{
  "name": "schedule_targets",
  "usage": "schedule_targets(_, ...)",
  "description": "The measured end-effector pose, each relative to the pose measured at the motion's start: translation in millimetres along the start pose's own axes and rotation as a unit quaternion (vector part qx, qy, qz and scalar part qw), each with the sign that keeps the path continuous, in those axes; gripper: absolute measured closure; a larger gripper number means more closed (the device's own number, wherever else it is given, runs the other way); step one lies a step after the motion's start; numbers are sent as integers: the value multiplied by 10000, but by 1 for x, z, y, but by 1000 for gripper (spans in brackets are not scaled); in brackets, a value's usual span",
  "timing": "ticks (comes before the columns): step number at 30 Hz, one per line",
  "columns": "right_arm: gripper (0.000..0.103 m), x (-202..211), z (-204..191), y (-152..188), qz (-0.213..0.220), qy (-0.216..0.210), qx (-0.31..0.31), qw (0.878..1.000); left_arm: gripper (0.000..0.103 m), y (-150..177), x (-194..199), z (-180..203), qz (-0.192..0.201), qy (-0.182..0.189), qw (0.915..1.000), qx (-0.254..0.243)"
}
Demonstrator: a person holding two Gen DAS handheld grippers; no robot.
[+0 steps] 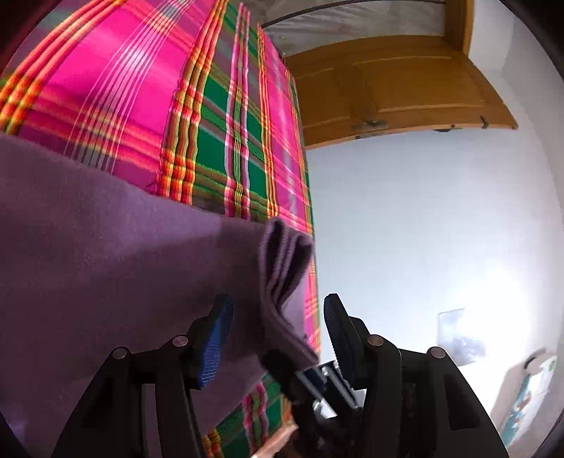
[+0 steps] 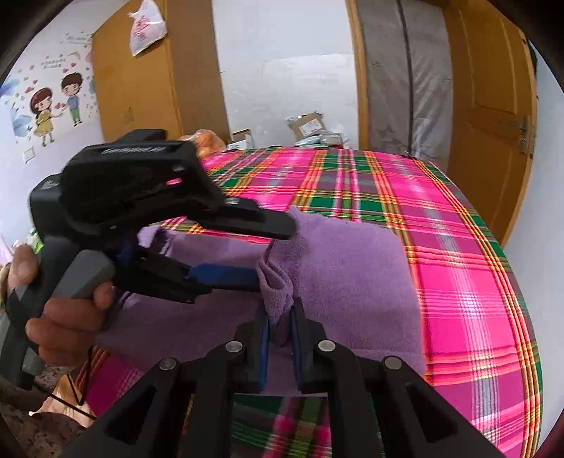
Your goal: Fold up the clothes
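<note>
A purple fleece cloth [image 1: 105,264] [image 2: 345,282] lies on a bed covered with a pink and green plaid sheet [image 1: 218,116] [image 2: 458,282]. My right gripper [image 2: 281,310] is shut on a bunched, layered corner of the cloth and lifts it slightly. It also shows low in the left wrist view, as the right gripper [image 1: 317,384]. My left gripper [image 1: 278,303] [image 2: 275,253] is open, its jaws standing wide on either side of the same folded corner. A hand [image 2: 63,317] holds its handle.
A wooden door [image 1: 405,88] [image 2: 493,105] stands past the bed's far edge. A wrapped mattress [image 2: 405,70] leans on the wall beside it. Cardboard boxes [image 2: 306,127] sit behind the bed, next to a wooden wardrobe [image 2: 134,88] with a plastic bag [image 2: 146,28].
</note>
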State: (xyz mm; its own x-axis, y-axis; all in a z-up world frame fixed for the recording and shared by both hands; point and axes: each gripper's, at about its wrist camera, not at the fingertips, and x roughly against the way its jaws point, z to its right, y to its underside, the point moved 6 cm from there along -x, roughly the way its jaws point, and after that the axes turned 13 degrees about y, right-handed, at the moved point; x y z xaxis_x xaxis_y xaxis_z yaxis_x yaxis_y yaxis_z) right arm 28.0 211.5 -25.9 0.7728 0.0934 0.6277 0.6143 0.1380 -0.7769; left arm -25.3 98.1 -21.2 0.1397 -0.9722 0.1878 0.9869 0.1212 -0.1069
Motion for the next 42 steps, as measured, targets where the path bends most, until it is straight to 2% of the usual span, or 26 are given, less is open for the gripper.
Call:
schedule_targets(3,92,3,-10,0,38,-94,121,9999,48,0,-2,-5,-78,-160,9998,38)
schedule_targets(9,92,8,-22,2,52,-275,162,9995,50,-4,-2,-12,-103,-174,9996,199)
schedule_targets(12,91,8,-26,2,19,-339,138,9993,69,-5,0,-13,-111,-177,9997,133)
schedule_targets(14,91,7,-27,2,-3,-344,109,9993,89,-6,5,-15,-65,-251,9996,80)
schedule_targets(15,91,8,-27,2,-16,-349,89,9993,91,-6,6,-15,-38,-278,9996,60)
schedule_targets(18,90,11,-24,2,-56,-371,-5,9993,92,-8,8,-13,-3,-233,9997,41)
schedule_targets(21,77,16,-19,3,-83,-391,-41,9992,93,-10,9,-12,63,-210,9998,15)
schedule_targets(22,68,18,-15,4,-68,-383,-58,9992,94,-11,11,-12,93,-193,9998,15)
schedule_targets(23,63,21,-11,5,-51,-352,-90,9993,94,-12,12,-11,121,-173,9998,5)
schedule_targets(27,62,31,16,9,53,-40,-330,9994,94,-15,13,-7,196,-107,9998,0)
schedule_targets(33,54,36,47,26,-18,596,-474,9971,94,-14,17,-1,258,43,9997,16)
schedule_targets(37,53,31,47,34,-98,773,-276,9966,94,-11,19,7,211,244,9995,71)
schedule_targets(42,52,17,41,37,-240,791,-176,9964,94,-10,26,24,260,355,9990,-61)
